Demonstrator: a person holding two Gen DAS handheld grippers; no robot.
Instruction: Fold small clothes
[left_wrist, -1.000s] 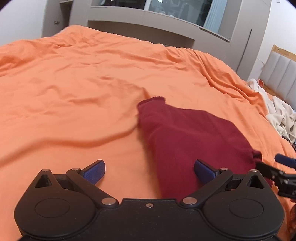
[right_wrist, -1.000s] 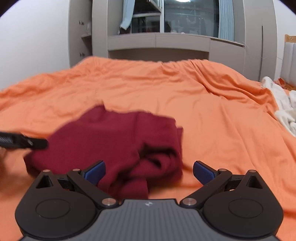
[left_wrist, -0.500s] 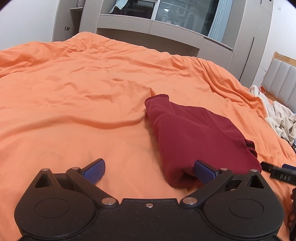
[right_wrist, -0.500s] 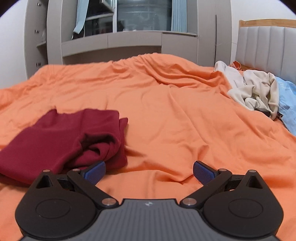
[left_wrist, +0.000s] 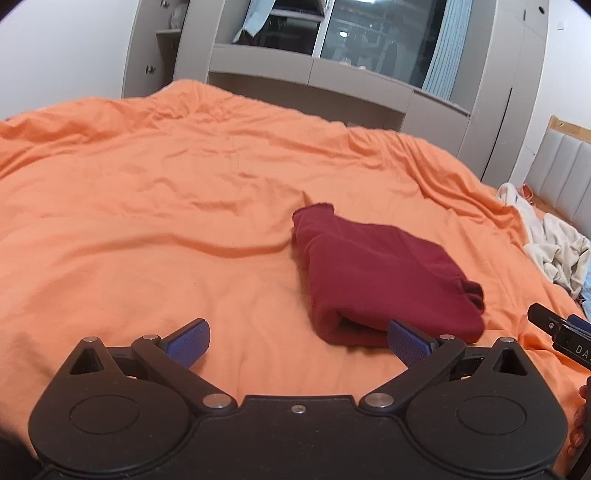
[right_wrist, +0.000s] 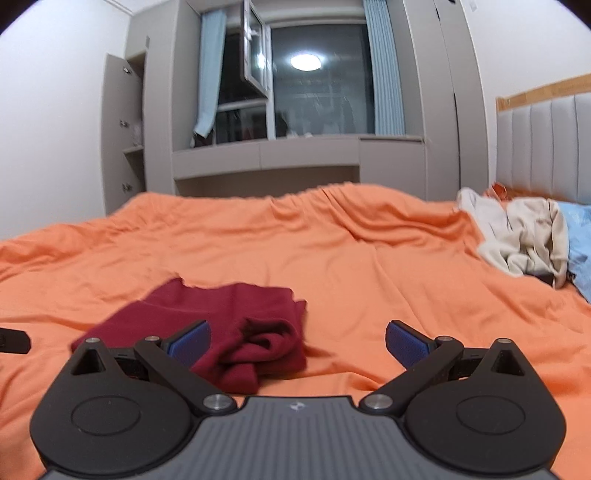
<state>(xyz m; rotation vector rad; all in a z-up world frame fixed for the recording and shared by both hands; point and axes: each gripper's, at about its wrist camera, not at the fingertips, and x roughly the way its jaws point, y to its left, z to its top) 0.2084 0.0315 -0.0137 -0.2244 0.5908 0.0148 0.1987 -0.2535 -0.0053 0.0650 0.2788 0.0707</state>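
A folded dark red garment (left_wrist: 380, 277) lies on the orange bedspread (left_wrist: 147, 206). It also shows in the right wrist view (right_wrist: 221, 325), with a bunched end nearest the camera. My left gripper (left_wrist: 299, 341) is open and empty, just in front of the garment's near folded edge; its right finger (left_wrist: 410, 341) overlaps that edge in the view. My right gripper (right_wrist: 297, 341) is open and empty, to the right of the garment and raised. The right gripper's tip (left_wrist: 554, 328) shows at the right edge of the left wrist view.
A heap of white, beige and blue clothes (right_wrist: 524, 236) lies at the right by the padded headboard (right_wrist: 543, 140). Grey cabinets and a window (right_wrist: 303, 110) stand behind the bed. The orange bedspread (right_wrist: 369, 258) is wrinkled.
Both grippers have pulled back from the red garment and tilted upward. The garment now lies folded and free on the bed. The right view has swung right and up.
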